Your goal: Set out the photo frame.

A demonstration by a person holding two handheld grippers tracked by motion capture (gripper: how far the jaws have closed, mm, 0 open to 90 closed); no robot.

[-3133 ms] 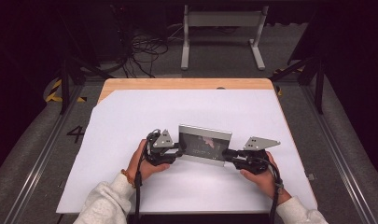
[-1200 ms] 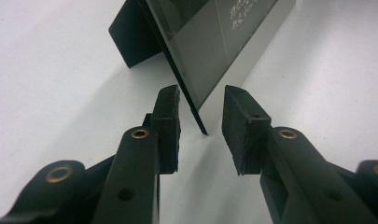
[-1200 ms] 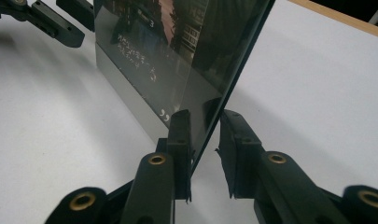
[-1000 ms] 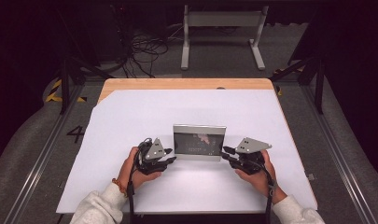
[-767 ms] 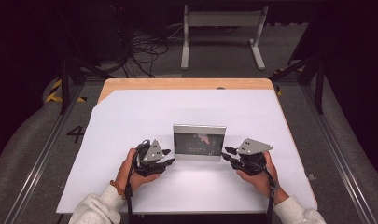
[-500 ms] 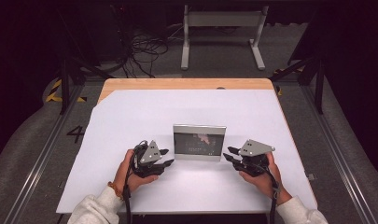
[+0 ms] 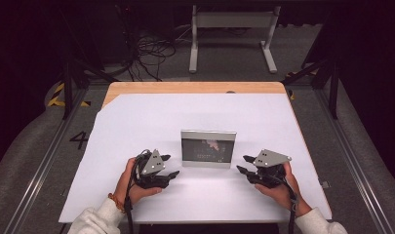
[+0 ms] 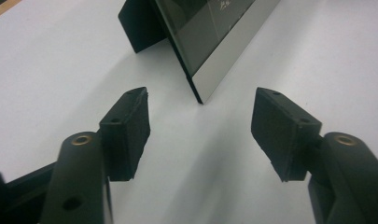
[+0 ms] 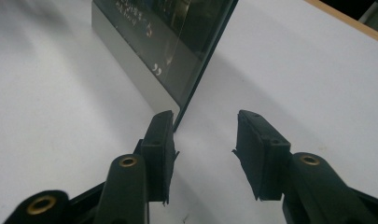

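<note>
Hovering my left hand-held gripper (image 7: 171, 165) and right hand-held gripper (image 7: 241, 164), both wide and empty, beside the upright picture frame (image 7: 207, 148) on the desk (image 7: 136, 117), apparently finished.

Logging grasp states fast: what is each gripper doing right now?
Left gripper: open, holding nothing.
Right gripper: open, holding nothing, beside the picture frame.

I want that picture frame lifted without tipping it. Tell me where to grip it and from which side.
Grip the picture frame by its two short vertical edges, one gripper from each side. It stands upright on a rear prop, thin edges exposed. The left gripper and right gripper are open and already face its lower corners. One-sided pinching would likely tip it.
</note>
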